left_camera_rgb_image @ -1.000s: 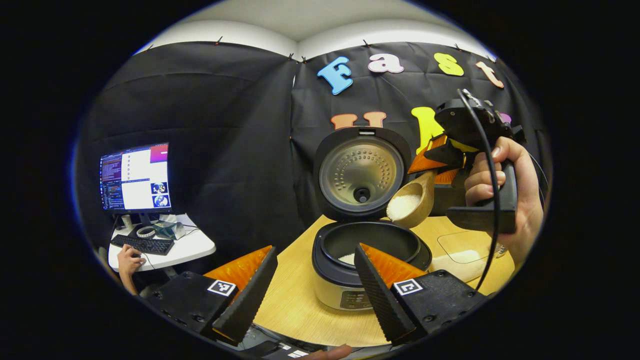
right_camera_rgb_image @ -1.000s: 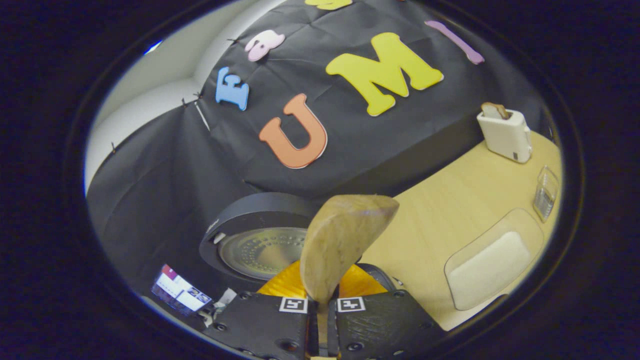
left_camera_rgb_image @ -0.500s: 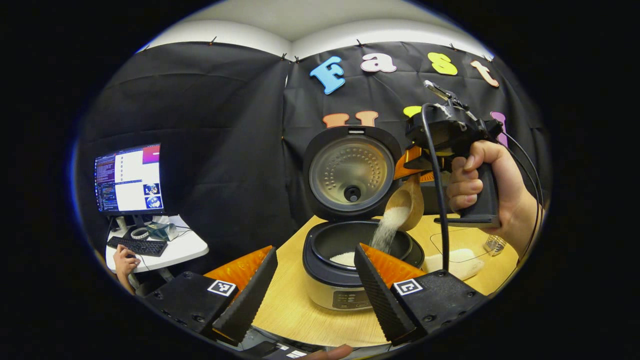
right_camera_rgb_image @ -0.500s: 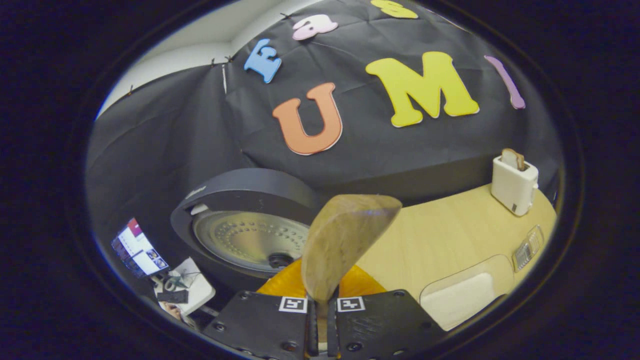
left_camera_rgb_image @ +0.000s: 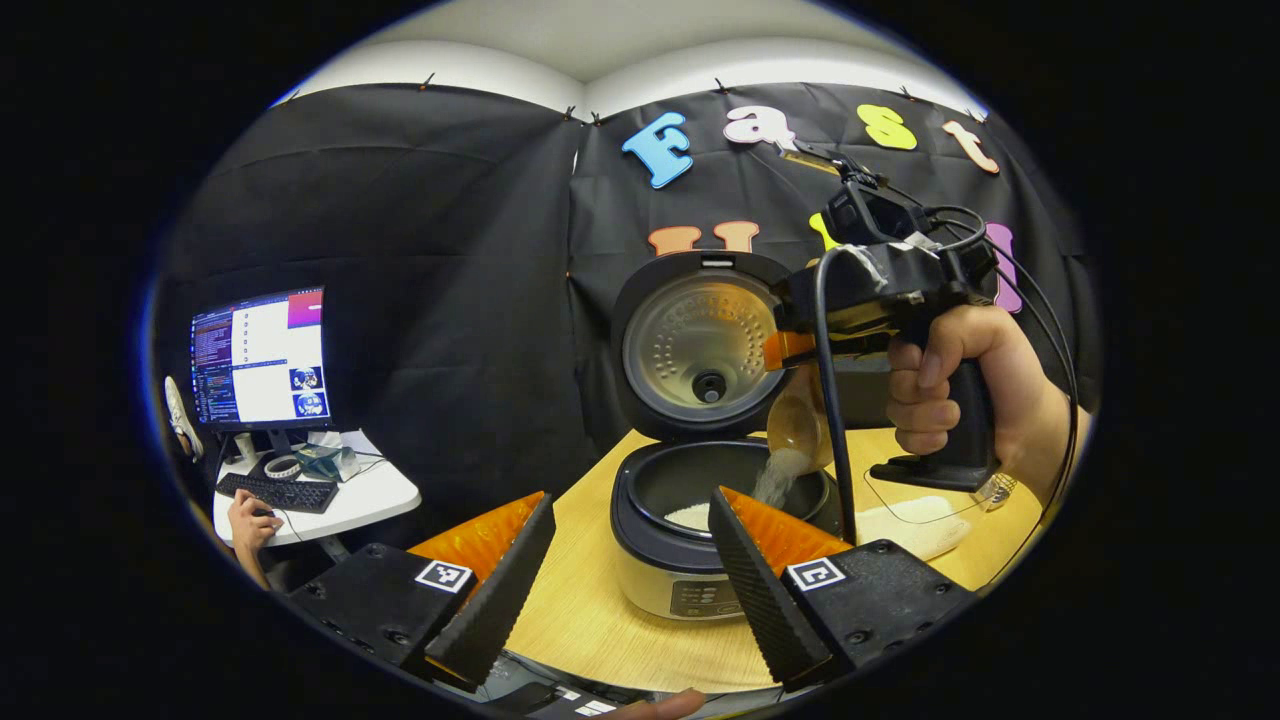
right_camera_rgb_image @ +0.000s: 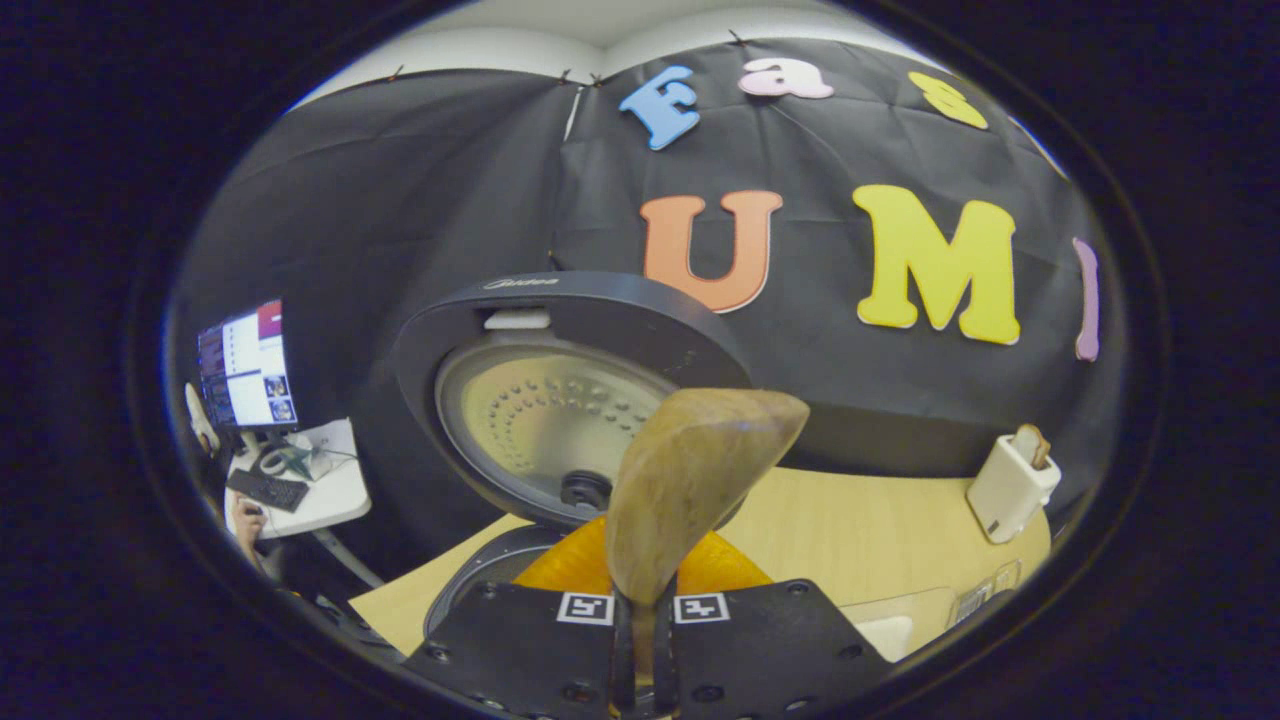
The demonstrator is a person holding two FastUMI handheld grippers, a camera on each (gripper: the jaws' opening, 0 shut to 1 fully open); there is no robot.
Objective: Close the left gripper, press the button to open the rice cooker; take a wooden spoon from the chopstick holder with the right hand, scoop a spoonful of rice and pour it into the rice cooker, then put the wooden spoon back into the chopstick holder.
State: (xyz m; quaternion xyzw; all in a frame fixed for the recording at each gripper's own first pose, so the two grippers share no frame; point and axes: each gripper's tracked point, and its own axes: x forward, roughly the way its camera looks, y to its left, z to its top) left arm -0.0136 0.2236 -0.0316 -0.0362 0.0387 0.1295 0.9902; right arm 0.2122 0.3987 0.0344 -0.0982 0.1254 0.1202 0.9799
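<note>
The rice cooker (left_camera_rgb_image: 690, 560) stands open on the wooden table, its lid (left_camera_rgb_image: 700, 345) upright and white rice in the pot. A hand holds my right gripper (left_camera_rgb_image: 800, 375) over the pot's right rim, shut on the wooden spoon (left_camera_rgb_image: 800, 430). The spoon is tipped and rice (left_camera_rgb_image: 775, 480) streams into the pot. In the right gripper view the spoon's bowl back (right_camera_rgb_image: 690, 480) rises from my right gripper (right_camera_rgb_image: 640, 610), with the lid (right_camera_rgb_image: 540, 420) behind. My left gripper (left_camera_rgb_image: 630, 500) is open in front of the cooker, holding nothing.
A clear tray of rice (left_camera_rgb_image: 915, 520) and a glass (left_camera_rgb_image: 995, 488) lie right of the cooker. A white toaster (right_camera_rgb_image: 1010, 485) stands at the table's far right. Off to the left, a monitor (left_camera_rgb_image: 262, 355) sits on a small desk, with a person's hand (left_camera_rgb_image: 250, 515) at a keyboard.
The right gripper has rolled the full spoon over and lowered it toward the pot's rim. Rice now pours out. The left gripper has stayed open and almost still.
</note>
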